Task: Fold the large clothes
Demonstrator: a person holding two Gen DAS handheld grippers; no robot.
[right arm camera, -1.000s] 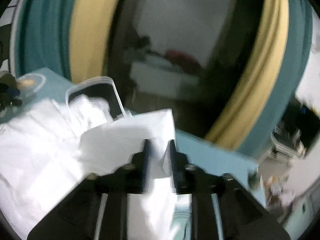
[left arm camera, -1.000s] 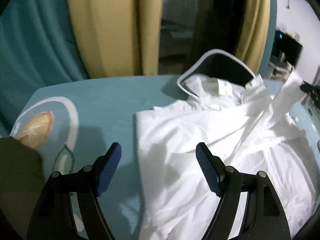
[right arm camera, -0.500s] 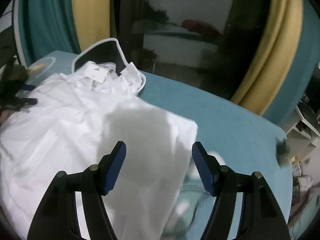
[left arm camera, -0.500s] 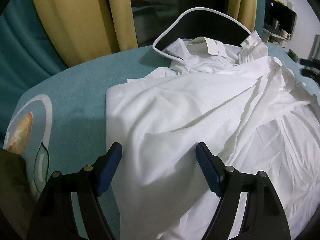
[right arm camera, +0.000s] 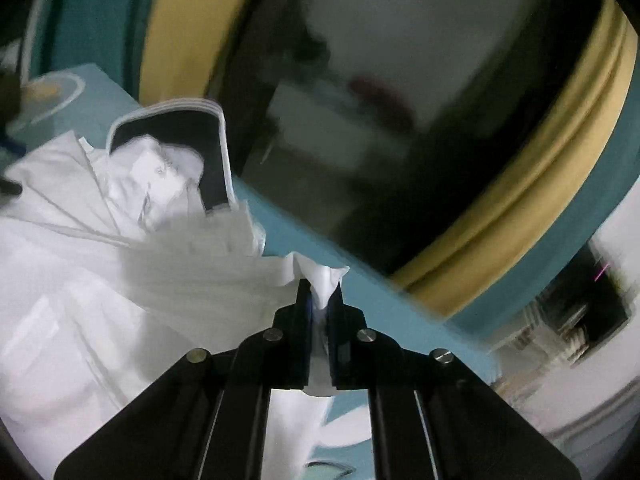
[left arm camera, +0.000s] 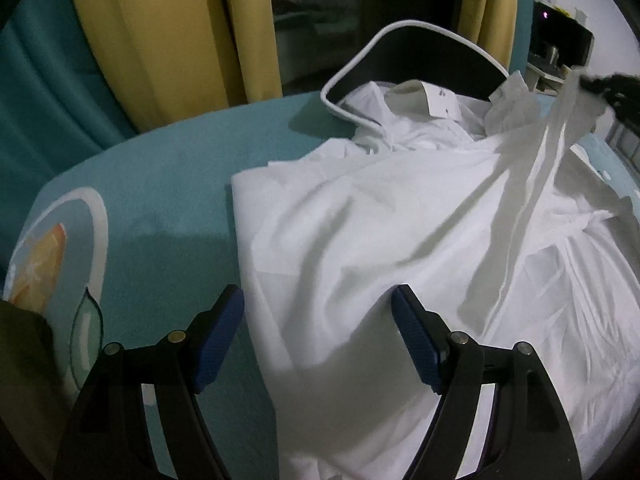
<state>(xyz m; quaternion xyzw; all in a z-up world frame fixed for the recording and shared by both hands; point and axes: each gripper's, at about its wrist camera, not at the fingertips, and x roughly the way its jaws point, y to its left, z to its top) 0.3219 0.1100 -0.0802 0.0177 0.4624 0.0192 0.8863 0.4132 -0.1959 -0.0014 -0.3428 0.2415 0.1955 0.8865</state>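
A large white shirt [left arm camera: 400,232] lies crumpled on the teal cloth-covered table [left arm camera: 168,184], its collar against a black chair back. My left gripper [left arm camera: 318,320] is open and empty, low over the shirt's near left edge. My right gripper [right arm camera: 320,300] is shut on a pinched corner of the white shirt [right arm camera: 324,276] and holds it lifted above the table; in the left wrist view that lifted strip of fabric [left arm camera: 552,128] rises to the far right.
A black chair back with white trim [left arm camera: 416,52] stands at the table's far edge; it also shows in the right wrist view [right arm camera: 212,152]. Yellow and teal curtains [left arm camera: 172,32] hang behind. An orange-and-white print [left arm camera: 40,240] marks the tablecloth at left.
My right gripper was open over the shirt half a second ago; now it is shut on a corner of it and raised. My left gripper stays open near the shirt's left edge.
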